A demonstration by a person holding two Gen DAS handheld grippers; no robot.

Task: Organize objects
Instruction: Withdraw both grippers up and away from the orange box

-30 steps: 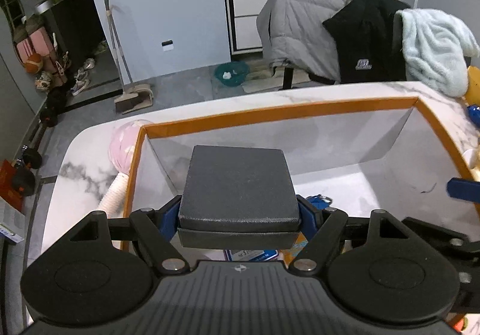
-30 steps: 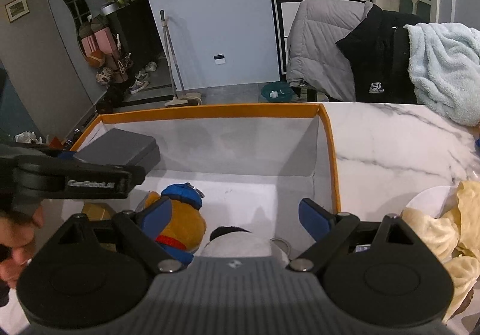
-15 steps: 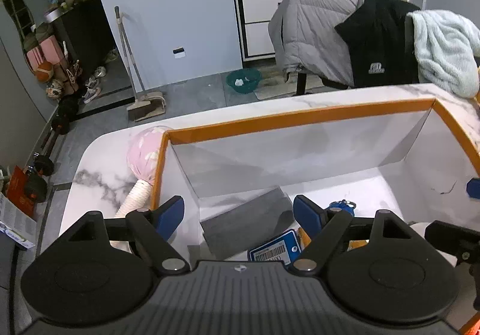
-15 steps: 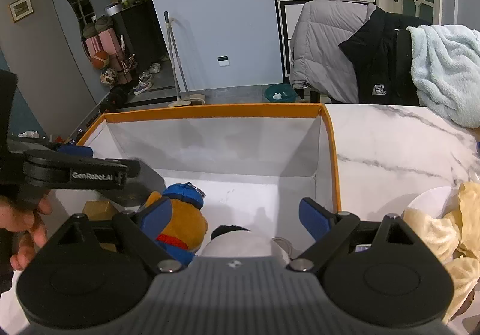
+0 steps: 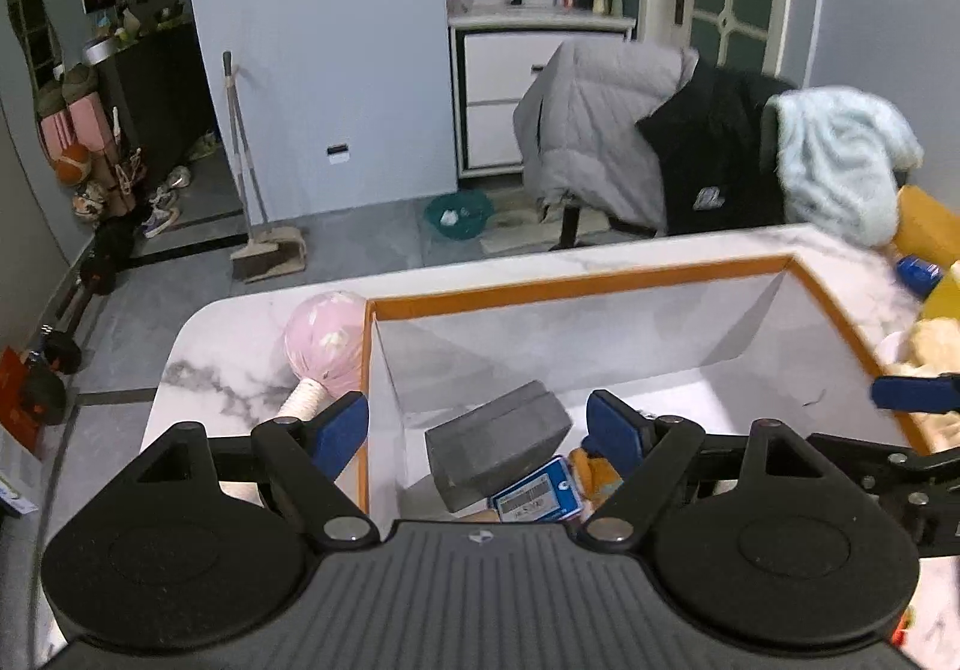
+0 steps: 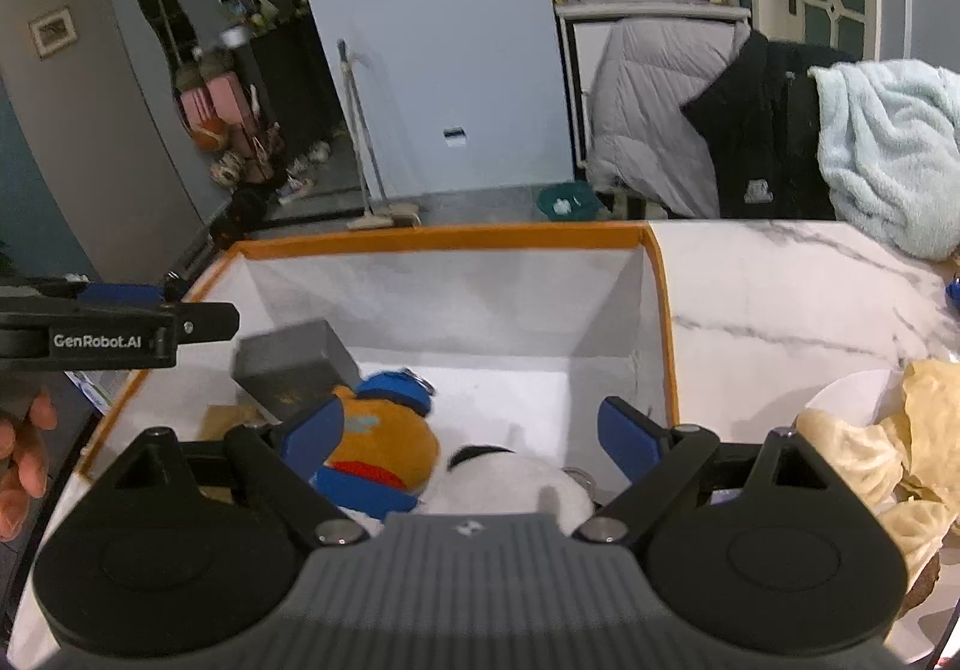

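From the left wrist camera, the left gripper (image 5: 477, 427) stands wide open and empty above the near left corner of the storage box (image 5: 576, 283). A second ago its pads clamped the grey case (image 5: 498, 445); the jaws have just been opening, and the case now lies tilted inside the box, leaning on a blue-labelled packet (image 5: 537, 493) and free of both pads. A pink massage hammer (image 5: 324, 352) lies on the marble table (image 5: 222, 346) just outside the box's left wall (probably another item to be sorted). From the right wrist camera, the right gripper (image 6: 471, 436) is open too, holding nothing, poised over an orange plush toy (image 6: 384, 448) and a white plush beside it in the box. The grey case shows there at the box's left side, touching the orange toy, with the left gripper above and clear of it. The drop looks finished, so this item seems done and the left hand is free for the next one.
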